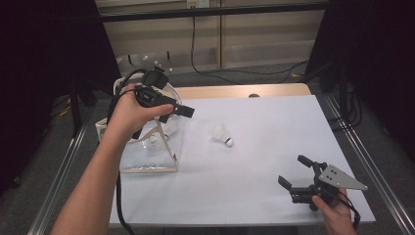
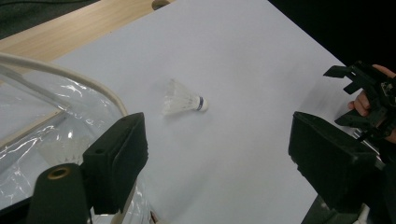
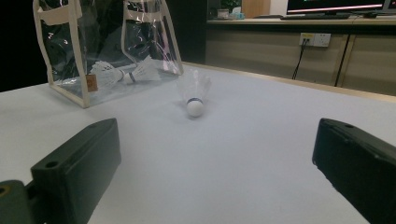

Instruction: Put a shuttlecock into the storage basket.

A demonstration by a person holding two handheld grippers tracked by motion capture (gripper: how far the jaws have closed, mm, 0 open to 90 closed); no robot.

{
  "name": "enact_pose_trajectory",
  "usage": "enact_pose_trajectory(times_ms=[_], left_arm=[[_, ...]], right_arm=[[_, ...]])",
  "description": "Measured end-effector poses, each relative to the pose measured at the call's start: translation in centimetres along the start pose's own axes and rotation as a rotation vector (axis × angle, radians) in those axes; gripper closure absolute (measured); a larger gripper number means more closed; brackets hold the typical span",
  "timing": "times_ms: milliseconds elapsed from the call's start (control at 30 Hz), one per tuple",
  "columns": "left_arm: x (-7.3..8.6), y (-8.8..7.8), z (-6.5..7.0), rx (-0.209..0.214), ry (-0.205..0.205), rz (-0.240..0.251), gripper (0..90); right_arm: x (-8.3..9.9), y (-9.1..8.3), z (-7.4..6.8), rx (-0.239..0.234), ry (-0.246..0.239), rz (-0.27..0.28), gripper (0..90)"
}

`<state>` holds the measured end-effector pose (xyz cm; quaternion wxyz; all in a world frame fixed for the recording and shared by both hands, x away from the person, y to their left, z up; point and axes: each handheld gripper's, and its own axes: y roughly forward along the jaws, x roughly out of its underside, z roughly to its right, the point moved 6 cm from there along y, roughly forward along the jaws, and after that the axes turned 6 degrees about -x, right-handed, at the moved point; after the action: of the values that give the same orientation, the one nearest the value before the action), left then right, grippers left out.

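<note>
One white feathered shuttlecock with a blue-banded cork tip [image 1: 223,134] lies on its side near the middle of the white worktop [image 1: 264,127], apart from everything else, while two more white shuttlecocks [image 3: 122,72] already rest inside the clear plastic tote bag with cream trim [image 1: 147,154] that stands at the worktop's left edge. The left tongs [image 1: 181,111] hover above the bag's rim with their jaws wide apart and nothing between them, aimed toward the loose shuttlecock; the right tongs [image 1: 296,171] sit low near the worktop's front right corner, likewise spread and empty, looking straight at the cork tip. The step in hand appears to be fetching that last shuttlecock for the bag. To do it well, whichever hand takes it should probably come down over the cork end or the firm base of the skirt rather than the flared feathers, which would likely crush or slip under pressure. The jaws should straddle it squarely before they close, since a light, rounded thing like this may roll away at a glancing touch.
</note>
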<state>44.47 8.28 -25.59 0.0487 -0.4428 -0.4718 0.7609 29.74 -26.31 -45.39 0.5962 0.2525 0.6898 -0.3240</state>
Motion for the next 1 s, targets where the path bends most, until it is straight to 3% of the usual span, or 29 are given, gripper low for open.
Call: enact_pose_trajectory(times_ms=[1000], left_arm=[[1.4, 2.7, 1.8, 0.046, 0.037, -0.015, 16.5]], right_arm=[[0.0, 0.0, 0.0, -0.001, -0.001, 0.002, 0.7]])
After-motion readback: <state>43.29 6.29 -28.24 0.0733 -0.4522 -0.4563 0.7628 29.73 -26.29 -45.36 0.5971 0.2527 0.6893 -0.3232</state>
